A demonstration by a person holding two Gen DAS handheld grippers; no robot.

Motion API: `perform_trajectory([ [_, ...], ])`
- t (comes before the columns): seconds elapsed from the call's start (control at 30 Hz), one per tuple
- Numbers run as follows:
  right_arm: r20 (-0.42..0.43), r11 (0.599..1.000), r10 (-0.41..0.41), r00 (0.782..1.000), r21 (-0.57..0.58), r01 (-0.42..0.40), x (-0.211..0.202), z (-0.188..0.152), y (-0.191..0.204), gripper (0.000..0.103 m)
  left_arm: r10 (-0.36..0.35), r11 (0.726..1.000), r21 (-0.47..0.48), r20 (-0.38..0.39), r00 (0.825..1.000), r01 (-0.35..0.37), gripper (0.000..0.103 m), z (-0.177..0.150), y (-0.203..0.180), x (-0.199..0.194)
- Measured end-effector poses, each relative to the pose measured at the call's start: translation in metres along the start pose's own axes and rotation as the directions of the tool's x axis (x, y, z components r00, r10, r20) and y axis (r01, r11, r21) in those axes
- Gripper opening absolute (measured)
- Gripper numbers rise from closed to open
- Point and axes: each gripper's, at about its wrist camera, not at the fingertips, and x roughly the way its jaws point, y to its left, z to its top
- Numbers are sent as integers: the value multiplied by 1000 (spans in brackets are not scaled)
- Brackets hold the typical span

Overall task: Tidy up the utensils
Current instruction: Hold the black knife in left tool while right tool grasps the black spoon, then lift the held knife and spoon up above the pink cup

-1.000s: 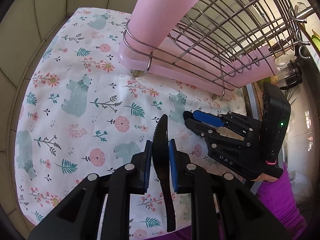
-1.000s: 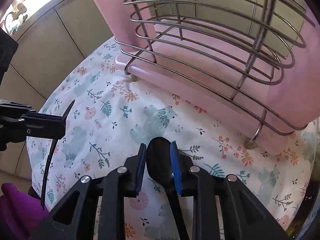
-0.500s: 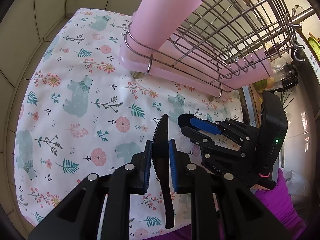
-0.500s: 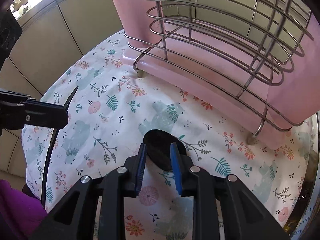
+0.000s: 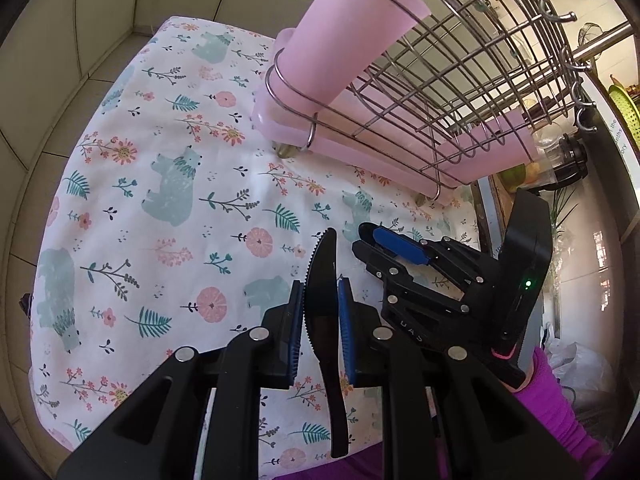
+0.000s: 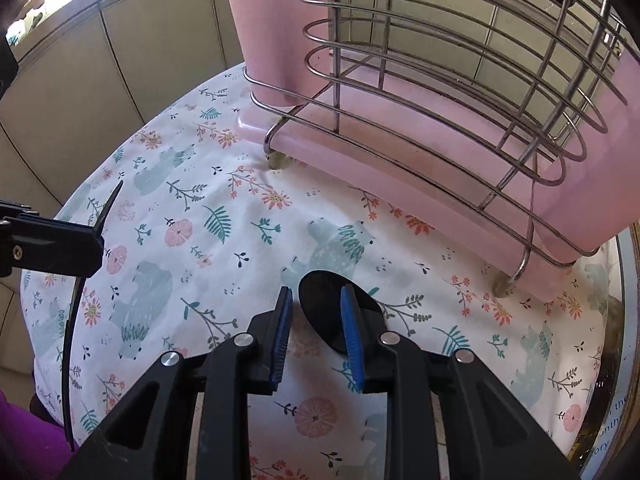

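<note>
Two handheld grippers hover over a floral cloth [image 5: 168, 184] — the left gripper [image 5: 320, 312] clamped on a black knife [image 5: 322, 280], the right gripper [image 6: 316, 320] on a black spoon [image 6: 324, 308] — likely bound for the pink holder [image 5: 352, 40] in the wire rack [image 5: 472, 92].

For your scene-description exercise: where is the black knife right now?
The black knife is clamped in the left gripper, above the floral cloth, beside the right gripper.

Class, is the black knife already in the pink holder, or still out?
Out: the black knife is clamped in the left hand-held gripper, short of the pink holder.
</note>
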Motion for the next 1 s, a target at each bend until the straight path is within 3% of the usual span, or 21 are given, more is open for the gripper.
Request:
perform_trajectory([
  [0.17,72,998,-63,995,20,62,-7,-8,6,7,-8,1000,-2,7,1000,8,16,-2,4,-3],
  [0.27,126,997,-74,989,-5,75,-22,-8,12,5,-11,1000,0,15,1000,11,16,-2,6,-7],
  [0.47,275,996,3,961,88,-28,-78,-1,-1,3,-21,1000,5,55,998,21,16,-1,5,-17],
  [0.6,393,967,79,916,194,-167,-119,3,-28,2,-26,1000,17,132,991,23,16,2,0,-34],
  [0.77,524,895,129,842,305,-327,-153,-1,-69,2,-20,999,29,238,971,13,16,7,-8,-56],
  [1.0,618,850,95,781,358,-387,-182,-16,-102,2,11,997,64,349,937,-36,16,12,-25,-80],
])
